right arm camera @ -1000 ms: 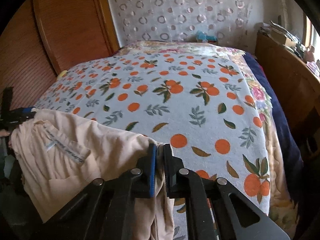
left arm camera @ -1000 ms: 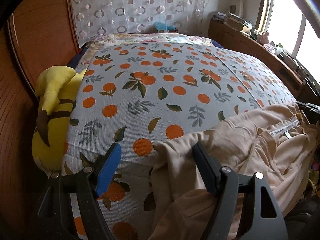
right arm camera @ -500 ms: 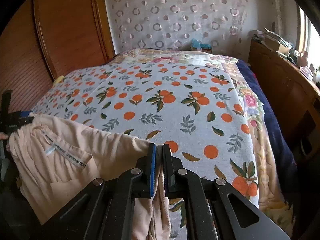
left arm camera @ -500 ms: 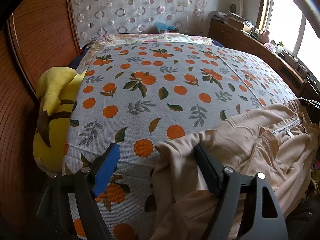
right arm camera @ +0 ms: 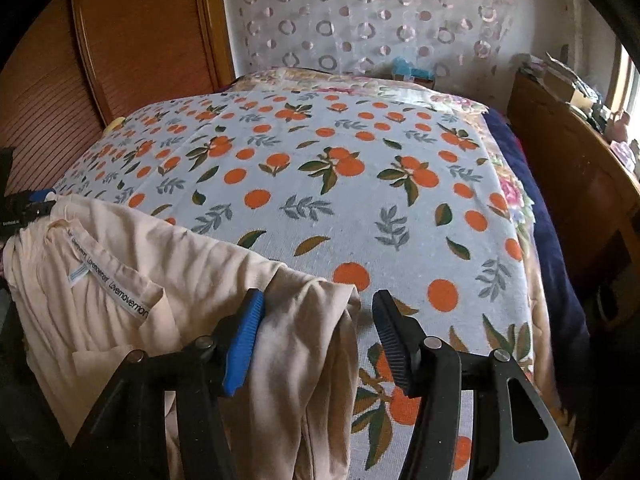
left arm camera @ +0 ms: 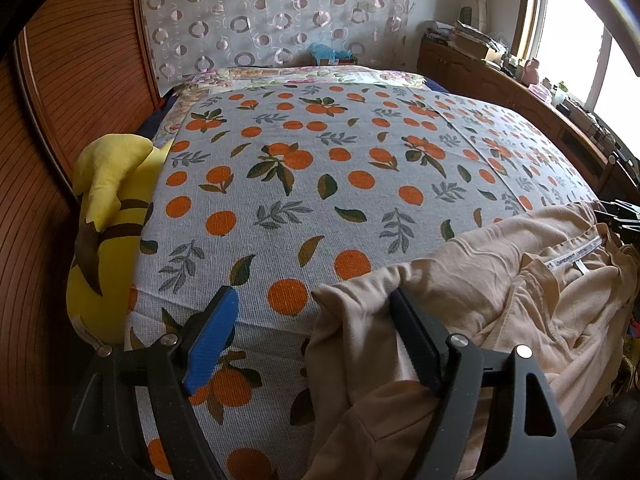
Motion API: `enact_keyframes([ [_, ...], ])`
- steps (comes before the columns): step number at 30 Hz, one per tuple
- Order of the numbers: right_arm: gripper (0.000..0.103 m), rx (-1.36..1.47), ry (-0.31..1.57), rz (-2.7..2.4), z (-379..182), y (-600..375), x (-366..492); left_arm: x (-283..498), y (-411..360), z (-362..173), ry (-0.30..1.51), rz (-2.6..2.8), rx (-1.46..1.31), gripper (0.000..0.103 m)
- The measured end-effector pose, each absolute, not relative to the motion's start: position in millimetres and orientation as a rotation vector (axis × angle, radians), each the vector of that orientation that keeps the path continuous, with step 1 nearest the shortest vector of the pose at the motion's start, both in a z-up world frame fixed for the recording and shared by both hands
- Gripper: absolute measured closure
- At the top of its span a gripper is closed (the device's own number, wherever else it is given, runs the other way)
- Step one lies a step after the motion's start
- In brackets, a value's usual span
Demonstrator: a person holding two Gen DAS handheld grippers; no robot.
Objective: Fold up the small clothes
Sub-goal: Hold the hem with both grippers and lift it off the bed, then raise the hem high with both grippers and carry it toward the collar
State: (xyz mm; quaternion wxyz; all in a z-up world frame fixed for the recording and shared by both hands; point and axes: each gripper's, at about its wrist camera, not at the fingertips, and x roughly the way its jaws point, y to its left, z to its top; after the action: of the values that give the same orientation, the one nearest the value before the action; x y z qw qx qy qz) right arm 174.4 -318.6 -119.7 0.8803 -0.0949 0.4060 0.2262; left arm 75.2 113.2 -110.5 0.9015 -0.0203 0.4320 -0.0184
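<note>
Right wrist view: both grippers' fingers (right arm camera: 244, 336) stand released around the limp, light beige garment (right arm camera: 132, 264), best pinched at its hemmed edge.

soft matt beige cotton garment (right arm camera: 132, 264), coarse woven bedspread (left arm camera: 320, 184), ribbed glossy wood panel (left arm camera: 88, 64), fuzzy plush toy (left arm camera: 108, 208)

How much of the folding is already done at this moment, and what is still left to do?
Done: only laying out. The garment lies over the near edge of the bed, part hanging off. In hand: nothing. The right gripper has just been opening, cloth loose between its jaws; the left gripper is open, one finger under the cloth edge. Left: no fold shows yet, so all the folding.
</note>
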Motion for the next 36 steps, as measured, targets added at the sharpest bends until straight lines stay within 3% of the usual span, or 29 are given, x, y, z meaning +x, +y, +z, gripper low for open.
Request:
enact_keyframes([
  [8, 0.045, -0.196, 0.845, 0.484, -121.7, -320.6, 176.3, 77.9, 114.9, -110.2, 0.903, -0.043, -0.033, 0.023],
  [10, 0.053, -0.191, 0.845, 0.492, -121.8, -320.3, 174.8, 77.5, 113.6, -109.3, 0.909, -0.048, -0.017, 0.027],
  [11, 0.068, -0.186, 0.848, 0.518, -121.1, -318.9, 172.6, 76.0, 111.8, -108.6, 0.909, -0.052, -0.008, 0.029],
  [12, 0.080, -0.188, 0.851, 0.539, -120.5, -316.6, 170.1, 74.6, 110.3, -107.6, 0.911, -0.054, -0.002, 0.033],
  [15, 0.089, -0.236, 0.835, 0.543, -119.4, -308.1, 160.3, 70.0, 102.9, -105.0, 0.911, -0.075, 0.017, 0.050],
  [17, 0.090, -0.234, 0.822, 0.551, -117.2, -306.3, 154.8, 69.9, 101.5, -104.4, 0.916, -0.107, 0.002, 0.061],
  [19, 0.091, -0.211, 0.800, 0.566, -112.2, -307.1, 147.6, 69.3, 100.1, -103.1, 0.921, -0.140, -0.017, 0.080],
  [22, 0.092, -0.174, 0.738, 0.553, -99.8, -314.4, 134.2, 62.2, 91.3, -97.7, 0.911, -0.145, 0.002, 0.092],
  [28, 0.092, -0.101, 0.617, 0.555, -67.8, -333.4, 97.9, 27.6, 80.7, -65.8, 0.776, -0.183, -0.060, 0.095],
  [36, 0.093, -0.066, 0.501, 0.581, -20.4, -344.1, 49.4, -25.7, 86.2, 19.0, 0.518, -0.197, -0.146, 0.096],
])
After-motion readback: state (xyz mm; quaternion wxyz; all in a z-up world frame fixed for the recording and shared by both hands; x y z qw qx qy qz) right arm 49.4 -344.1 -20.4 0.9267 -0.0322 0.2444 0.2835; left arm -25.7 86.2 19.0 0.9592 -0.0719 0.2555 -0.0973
